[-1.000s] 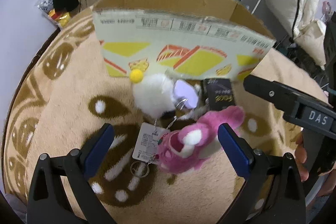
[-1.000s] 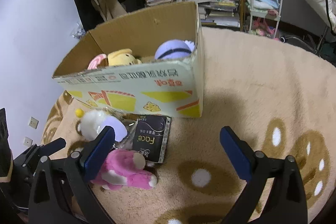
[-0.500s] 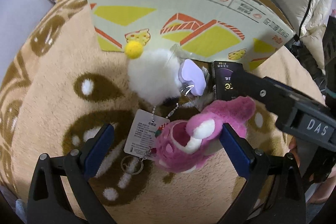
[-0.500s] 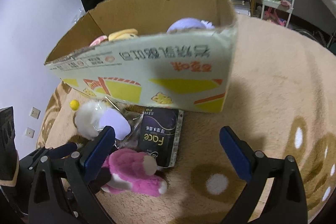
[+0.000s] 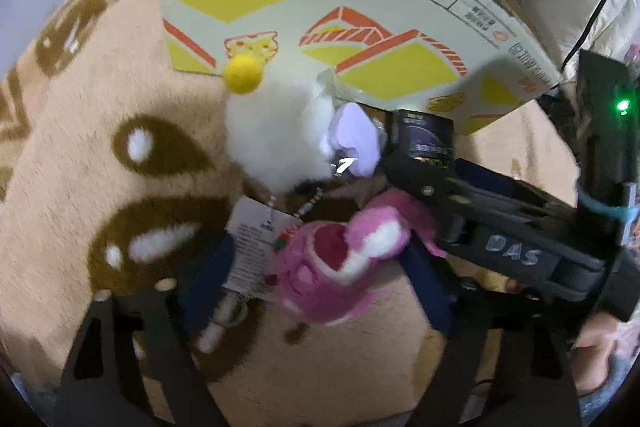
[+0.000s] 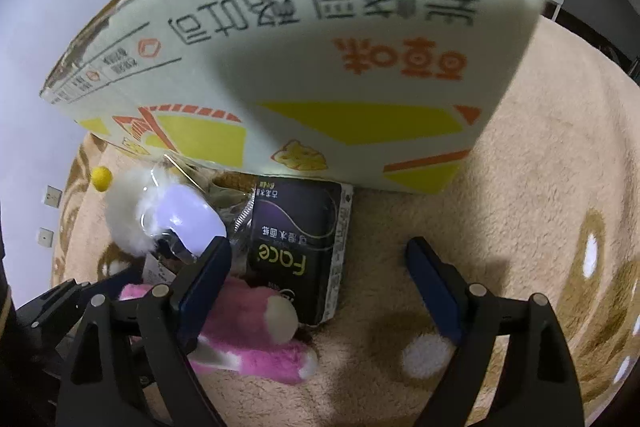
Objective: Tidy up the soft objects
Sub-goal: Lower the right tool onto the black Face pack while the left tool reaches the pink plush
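1. Pink plush toy is seen low in the middle of the left wrist view, lying on the tan rug just in front of the cardboard box.
2. Compared with a second ago, the toy is seen much bigger and now sits right between the blue pads of the left tool. The pads are also closer together than before, near the toy's sides, but a firm grip cannot be told through the blur.
3. The right tool is held wide, with nothing in it. It has been brought lower and closer to the box, over the dark tissue pack.
4. A white fluffy toy with a yellow ball is seen just above the pink one, touching the box.
5. This likely means the pink toy is about to be picked up, then lifted over the box wall and dropped inside.
6. The paper tag and chain beside the toy could be caught by the left pad.
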A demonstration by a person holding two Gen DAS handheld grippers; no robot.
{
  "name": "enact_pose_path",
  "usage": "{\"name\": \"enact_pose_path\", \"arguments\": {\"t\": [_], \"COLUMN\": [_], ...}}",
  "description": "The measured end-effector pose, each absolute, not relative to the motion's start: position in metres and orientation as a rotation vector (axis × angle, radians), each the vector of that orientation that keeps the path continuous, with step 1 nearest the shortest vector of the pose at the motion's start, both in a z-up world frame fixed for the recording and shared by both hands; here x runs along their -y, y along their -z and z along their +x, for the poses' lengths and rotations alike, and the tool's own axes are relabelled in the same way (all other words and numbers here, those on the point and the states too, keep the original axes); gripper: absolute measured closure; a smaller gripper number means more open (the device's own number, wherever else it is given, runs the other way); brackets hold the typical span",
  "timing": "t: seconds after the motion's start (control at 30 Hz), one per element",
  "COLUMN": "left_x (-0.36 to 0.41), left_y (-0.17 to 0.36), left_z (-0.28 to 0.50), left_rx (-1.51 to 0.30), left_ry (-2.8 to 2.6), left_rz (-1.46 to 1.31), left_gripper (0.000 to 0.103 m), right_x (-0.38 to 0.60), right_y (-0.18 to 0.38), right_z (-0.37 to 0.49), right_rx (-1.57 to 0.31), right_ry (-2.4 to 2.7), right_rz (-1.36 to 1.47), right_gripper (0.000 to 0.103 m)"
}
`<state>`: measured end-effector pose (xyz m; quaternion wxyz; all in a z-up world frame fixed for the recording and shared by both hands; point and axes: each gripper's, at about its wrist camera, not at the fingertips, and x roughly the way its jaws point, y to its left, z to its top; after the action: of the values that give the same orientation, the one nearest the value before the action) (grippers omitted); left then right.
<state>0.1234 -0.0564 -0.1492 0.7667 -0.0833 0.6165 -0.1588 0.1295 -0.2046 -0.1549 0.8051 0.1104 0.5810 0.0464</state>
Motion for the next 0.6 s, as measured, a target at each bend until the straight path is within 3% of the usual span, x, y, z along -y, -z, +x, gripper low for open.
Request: {"name": "enact_pose_path", "arguments": {"t": [0.13, 0.27, 0.37, 0.43, 0.6], "left_x": [0.069, 0.077, 0.073, 0.071, 0.063], "left_y": [0.142, 0.141, 0.14, 0.139, 0.133], "left_z": [0.115, 0.112, 0.113, 0.112, 0.103], "left_rx": [-1.307, -1.294, -1.29, -1.281, -1.269], "left_ry": [0.369, 0.367, 0.371, 0.37, 0.371], "left_rz": [-0.14, -0.135, -0.156, -0.144, -0.136], "left_gripper": [0.048, 0.051, 0.051, 0.051, 0.052], "right_x": [0.195, 0.183, 0.182, 0.18, 0.169], "right_y": [0.158, 0.157, 0.155, 0.151, 0.146], "right_z": [0.134, 0.137, 0.138, 0.136, 0.131], "right_rx": [-1.253, -1.252, -1.253, -1.245, -1.22], "right_ry": [-0.072, -0.063, -0.063, -0.07, -0.075], "right_rz": [0.209, 0.199, 0.196, 0.197, 0.184], "right_gripper": [0.017, 0.023, 0.036, 0.055, 0.057]}}
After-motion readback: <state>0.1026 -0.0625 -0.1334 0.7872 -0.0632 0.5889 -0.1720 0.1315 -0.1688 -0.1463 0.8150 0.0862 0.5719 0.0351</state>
